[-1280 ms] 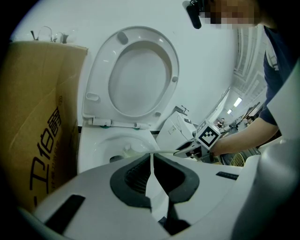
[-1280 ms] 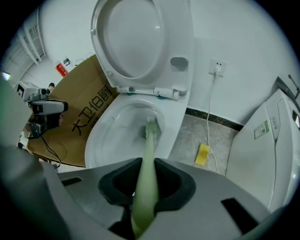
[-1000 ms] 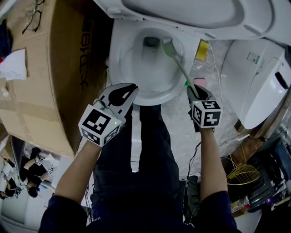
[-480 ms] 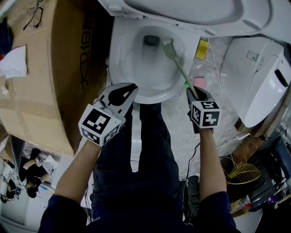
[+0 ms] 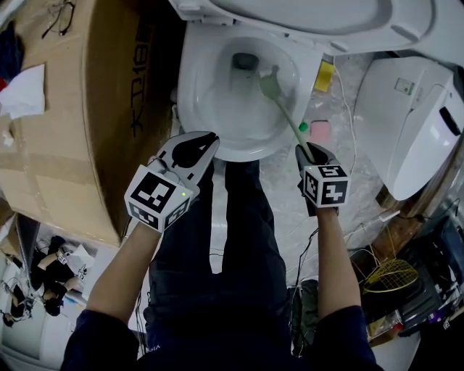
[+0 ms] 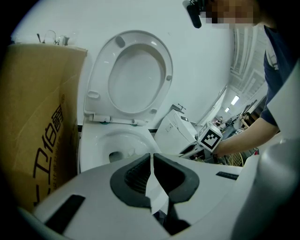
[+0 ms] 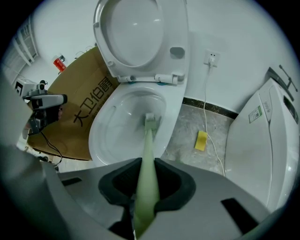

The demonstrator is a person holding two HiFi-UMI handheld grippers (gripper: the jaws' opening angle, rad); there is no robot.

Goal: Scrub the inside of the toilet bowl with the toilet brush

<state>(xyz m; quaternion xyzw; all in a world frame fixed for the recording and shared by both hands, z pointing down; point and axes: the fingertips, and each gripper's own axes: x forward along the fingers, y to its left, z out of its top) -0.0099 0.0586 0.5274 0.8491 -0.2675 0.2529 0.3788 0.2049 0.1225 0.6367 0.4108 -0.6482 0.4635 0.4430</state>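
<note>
The white toilet bowl point(image 5: 190, 109) stands open in front of me, its dark drain at the back. A pale green toilet brush point(image 5: 286, 109) reaches into it, and its head point(image 5: 270, 83) rests against the bowl's right inner wall, close to the drain. My right gripper point(image 5: 310, 153) is shut on the brush's handle point(image 7: 147, 164) just outside the front right rim. In the right gripper view the brush head point(image 7: 151, 119) is down inside the bowl point(image 7: 101, 136). My left gripper point(image 5: 197, 147) is shut and holds nothing, at the bowl's front left rim point(image 6: 89, 145).
A large cardboard box point(image 5: 80, 109) stands tight against the toilet's left side. Another white toilet unit point(image 5: 413, 123) is at the right. A yellow sponge point(image 5: 324, 76), a pink sponge point(image 5: 317, 130) and a white cable point(image 5: 348, 109) lie on the floor between. The seat and lid point(image 5: 312, 18) are raised.
The brush head has slid a little toward me along the bowl's right wall as my right gripper drew back slightly. The left gripper has stayed where it was.
</note>
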